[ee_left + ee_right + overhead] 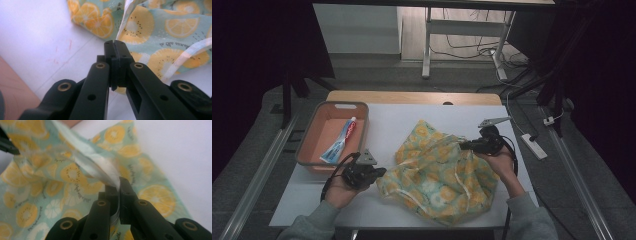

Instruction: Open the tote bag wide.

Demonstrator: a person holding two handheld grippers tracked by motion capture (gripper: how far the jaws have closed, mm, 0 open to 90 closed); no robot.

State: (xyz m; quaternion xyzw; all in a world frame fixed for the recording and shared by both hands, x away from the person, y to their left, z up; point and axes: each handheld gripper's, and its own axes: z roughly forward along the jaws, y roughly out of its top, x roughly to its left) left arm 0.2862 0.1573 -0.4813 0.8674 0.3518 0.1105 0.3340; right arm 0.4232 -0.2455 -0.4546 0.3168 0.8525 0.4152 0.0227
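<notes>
Grey sleeves and the person's two hands come in at the near edge of the white tabletop (392, 125). On the left stands a salmon-coloured tray (312, 135) with a toothpaste tube (341, 141) lying in it, the tube's cap end toward the far rim and its long axis running slightly aslant from near left to far right.

Just right of the tray, the left gripper (379, 172) sits at the near left corner of a fruit-print cloth bag (437, 175). In the left gripper view its fingers (110, 53) are pressed fully together, their tips at the bag's edge beside a white drawstring (190, 52); whether any fabric is caught between them cannot be told, since the tips look bare.

That bag lies crumpled in the middle of the tabletop, between the two grippers, its long axis running from the far left, near the tray's far corner, down to the near right edge of the tabletop.

On the right, the right gripper (464, 146) points leftward at the bag's upper right side. In the right gripper view its fingers (126, 188) are clamped on a white-lined fold of the bag's rim, which rises out of them up and to the left, lifted clear of the cloth beneath.
</notes>
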